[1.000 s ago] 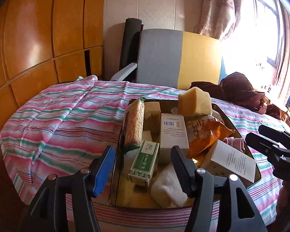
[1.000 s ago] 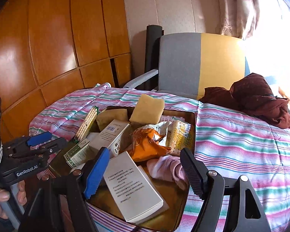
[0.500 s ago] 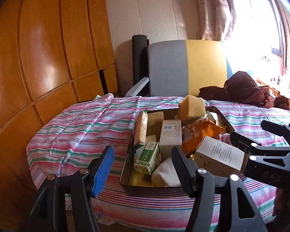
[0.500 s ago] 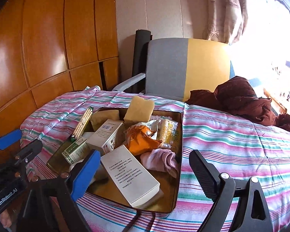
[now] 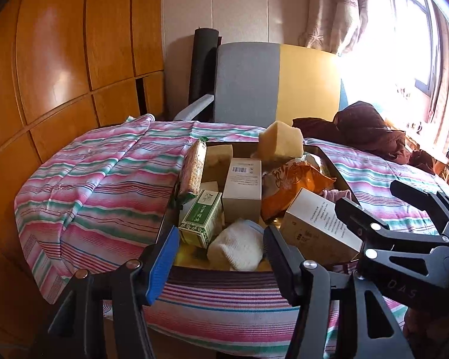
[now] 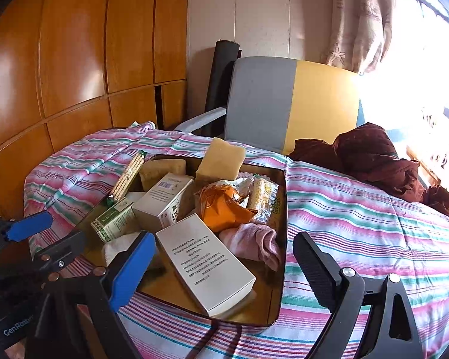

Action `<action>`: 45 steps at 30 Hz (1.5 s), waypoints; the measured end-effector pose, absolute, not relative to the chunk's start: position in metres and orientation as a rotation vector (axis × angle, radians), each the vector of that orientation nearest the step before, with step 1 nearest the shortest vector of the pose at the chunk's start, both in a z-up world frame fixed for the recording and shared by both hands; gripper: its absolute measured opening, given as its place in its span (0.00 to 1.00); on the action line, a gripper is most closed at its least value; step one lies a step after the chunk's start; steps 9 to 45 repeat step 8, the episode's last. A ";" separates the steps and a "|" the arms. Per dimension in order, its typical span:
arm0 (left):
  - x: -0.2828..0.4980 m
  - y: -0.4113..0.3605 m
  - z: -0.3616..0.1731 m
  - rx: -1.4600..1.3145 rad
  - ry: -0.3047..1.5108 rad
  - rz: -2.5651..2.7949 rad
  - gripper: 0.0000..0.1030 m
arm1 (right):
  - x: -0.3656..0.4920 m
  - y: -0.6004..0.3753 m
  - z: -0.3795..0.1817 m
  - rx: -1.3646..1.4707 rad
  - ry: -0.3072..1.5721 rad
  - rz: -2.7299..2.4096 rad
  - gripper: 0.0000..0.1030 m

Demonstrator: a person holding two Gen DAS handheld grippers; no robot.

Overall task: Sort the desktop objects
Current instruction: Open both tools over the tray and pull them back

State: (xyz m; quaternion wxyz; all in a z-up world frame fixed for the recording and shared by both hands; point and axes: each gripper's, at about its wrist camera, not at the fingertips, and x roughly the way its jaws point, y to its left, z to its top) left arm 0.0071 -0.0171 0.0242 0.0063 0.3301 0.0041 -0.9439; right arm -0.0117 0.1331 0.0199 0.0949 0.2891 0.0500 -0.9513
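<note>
A gold metal tray (image 6: 281, 239) on the striped tablecloth holds a heap of items. Among them are a white printed box (image 6: 206, 263), a green tea box (image 5: 200, 218), a barcoded white box (image 5: 244, 185), an orange snack bag (image 6: 224, 206), a yellow sponge (image 5: 280, 143), a cracker pack (image 5: 191, 169), a white rolled cloth (image 5: 236, 246) and a pink cloth (image 6: 254, 240). My left gripper (image 5: 221, 260) hangs open just short of the tray's near edge. My right gripper (image 6: 224, 266) is open too, before the tray's near right corner, holding nothing.
The striped cloth (image 6: 359, 224) covers the whole table, bare to the left and right of the tray. A grey and yellow chair (image 5: 272, 80) stands behind. A dark red garment (image 6: 371, 158) lies at the far right. Wooden wall panels (image 5: 60, 59) run along the left.
Both grippers have drawn back from the tray, so it looks smaller and farther off. Both stayed open. Nothing in the tray moved.
</note>
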 end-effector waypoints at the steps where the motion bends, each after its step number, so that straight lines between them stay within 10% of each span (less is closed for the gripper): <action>1: 0.007 -0.017 0.024 1.020 0.007 -2.950 0.53 | -0.011 0.133 0.020 0.855 0.153 -2.821 0.92; 45: 0.008 -0.016 0.025 1.001 -0.022 -2.940 0.46 | -0.011 0.130 0.020 0.839 0.179 -2.830 0.92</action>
